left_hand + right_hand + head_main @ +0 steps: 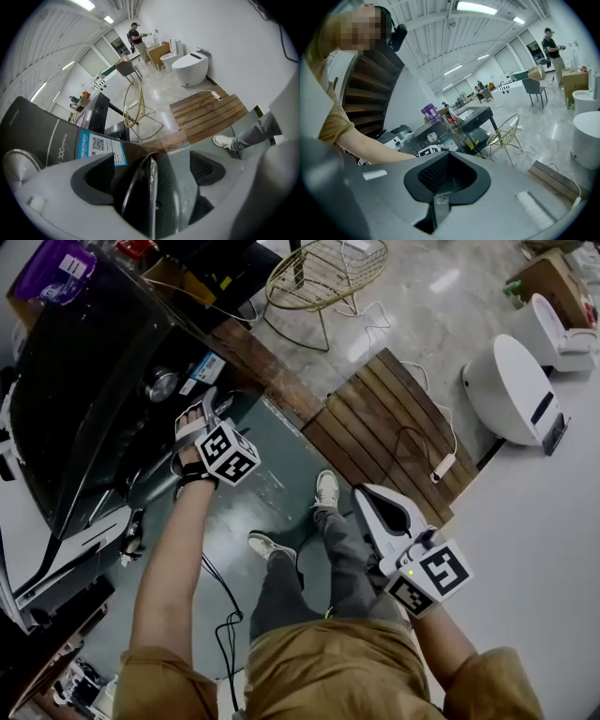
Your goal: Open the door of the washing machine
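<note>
The left tool [206,411], spread astride the door rim [151,187] of the washing machine [94,381], has it seemingly just ajar, most swing left, while the right tool [446,161] hangs pressed together, empty.

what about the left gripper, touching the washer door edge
Cannot tell. In the left gripper view the door edge stands between the parted jaws of the left gripper, yet neither contact nor gap is plain.

Washing machine [94,381] left, wooden platform [375,418] middle, toilet [511,390] right.
</note>
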A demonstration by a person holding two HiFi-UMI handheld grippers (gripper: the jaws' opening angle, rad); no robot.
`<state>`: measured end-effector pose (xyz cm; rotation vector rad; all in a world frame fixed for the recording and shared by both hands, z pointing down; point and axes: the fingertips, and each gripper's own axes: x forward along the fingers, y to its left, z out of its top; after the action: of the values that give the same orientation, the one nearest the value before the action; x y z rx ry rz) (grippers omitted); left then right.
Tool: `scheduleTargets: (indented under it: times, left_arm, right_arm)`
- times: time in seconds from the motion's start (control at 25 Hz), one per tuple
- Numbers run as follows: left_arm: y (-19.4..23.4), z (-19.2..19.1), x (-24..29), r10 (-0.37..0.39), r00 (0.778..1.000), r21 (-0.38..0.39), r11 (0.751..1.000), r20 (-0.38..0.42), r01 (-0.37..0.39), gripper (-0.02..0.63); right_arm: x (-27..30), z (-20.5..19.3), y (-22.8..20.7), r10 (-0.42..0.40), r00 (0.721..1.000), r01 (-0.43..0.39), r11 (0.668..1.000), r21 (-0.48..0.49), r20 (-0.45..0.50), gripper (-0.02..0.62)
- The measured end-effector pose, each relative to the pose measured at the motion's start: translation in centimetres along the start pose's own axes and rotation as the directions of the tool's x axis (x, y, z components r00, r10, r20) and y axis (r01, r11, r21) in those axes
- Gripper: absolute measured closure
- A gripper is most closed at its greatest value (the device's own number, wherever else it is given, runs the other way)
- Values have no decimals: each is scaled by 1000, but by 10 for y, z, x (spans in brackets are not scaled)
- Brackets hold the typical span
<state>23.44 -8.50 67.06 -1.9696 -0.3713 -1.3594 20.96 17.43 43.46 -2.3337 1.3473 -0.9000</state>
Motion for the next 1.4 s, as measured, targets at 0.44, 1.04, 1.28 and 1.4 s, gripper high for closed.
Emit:
scheduleTargets:
  times: [0.44, 1.04, 1.28, 1.4]
  left_arm:
    - [15, -31, 40, 7, 975, 143, 989, -223, 25, 171]
    - [5, -63, 68, -109, 895, 106, 980, -433, 171, 224]
    - [5, -63, 72, -185, 842, 5, 976, -507, 218, 238]
    - [8, -66, 74, -187, 808, -9, 976, -558, 220, 257]
  right_arm:
    - [2, -8, -17, -3, 1000, 4, 1000, 18, -18, 591]
    - [10, -20, -19, 5, 1000, -3, 998, 57, -29, 591]
    - [11, -21, -24, -1, 1000, 2, 997, 74, -13, 591]
    - [8, -23, -25, -6, 1000, 6, 997, 82, -8, 591]
